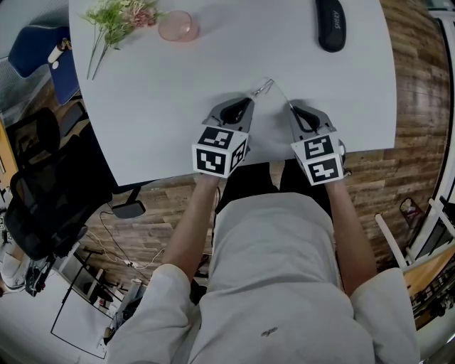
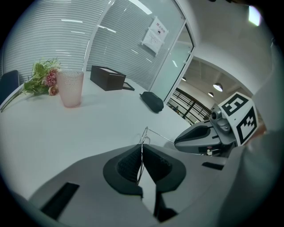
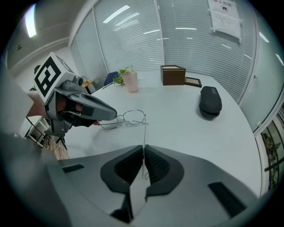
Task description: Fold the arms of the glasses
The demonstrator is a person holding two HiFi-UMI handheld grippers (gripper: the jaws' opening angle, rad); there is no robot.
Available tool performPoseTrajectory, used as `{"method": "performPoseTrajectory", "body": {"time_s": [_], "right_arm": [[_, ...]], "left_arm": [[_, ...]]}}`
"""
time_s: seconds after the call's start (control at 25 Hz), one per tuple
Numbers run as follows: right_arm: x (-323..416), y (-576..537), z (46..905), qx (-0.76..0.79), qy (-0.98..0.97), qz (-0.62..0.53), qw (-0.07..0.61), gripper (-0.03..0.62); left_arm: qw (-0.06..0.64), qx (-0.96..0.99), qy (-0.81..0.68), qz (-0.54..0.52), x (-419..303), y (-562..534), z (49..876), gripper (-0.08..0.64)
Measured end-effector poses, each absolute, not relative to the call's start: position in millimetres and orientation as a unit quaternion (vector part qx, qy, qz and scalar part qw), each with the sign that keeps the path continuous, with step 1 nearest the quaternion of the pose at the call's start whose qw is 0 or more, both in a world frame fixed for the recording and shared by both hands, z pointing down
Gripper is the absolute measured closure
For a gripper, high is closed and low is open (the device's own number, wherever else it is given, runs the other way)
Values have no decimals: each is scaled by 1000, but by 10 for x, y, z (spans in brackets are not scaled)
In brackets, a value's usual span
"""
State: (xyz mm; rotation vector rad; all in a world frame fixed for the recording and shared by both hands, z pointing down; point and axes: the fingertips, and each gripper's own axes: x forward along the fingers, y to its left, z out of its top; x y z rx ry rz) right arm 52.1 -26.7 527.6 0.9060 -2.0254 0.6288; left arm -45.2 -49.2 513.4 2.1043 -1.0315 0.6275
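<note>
Thin wire-rimmed glasses [image 1: 267, 86] lie on the white table [image 1: 178, 99] between my two grippers. My left gripper [image 1: 253, 95] is shut on the glasses' left end; in the left gripper view the wire frame [image 2: 144, 135] runs out from between the pressed pads of that gripper [image 2: 142, 147]. My right gripper [image 1: 291, 107] is shut on the right arm. In the right gripper view that arm [image 3: 143, 133] is a straight wire leading from the pads of the gripper [image 3: 144, 149] up to the lenses [image 3: 132, 116]. The arm stands out from the frame, unfolded.
A black glasses case [image 1: 330, 23] lies at the table's far right. A pink cup [image 1: 178, 26] and a flower sprig [image 1: 117, 15] sit at the far left, with a brown box [image 3: 173, 74] beyond. The table's near edge runs just under both grippers. A black office chair [image 1: 35, 185] stands left.
</note>
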Motion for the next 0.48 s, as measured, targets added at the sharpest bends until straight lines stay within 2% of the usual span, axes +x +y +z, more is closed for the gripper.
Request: {"method": "performPoseTrajectory", "body": {"time_s": [0.48], "right_arm": [[350, -200, 5251, 342, -810, 261, 398, 558]], "left_arm": [[352, 810, -400, 244, -479, -512, 5141, 535]]}}
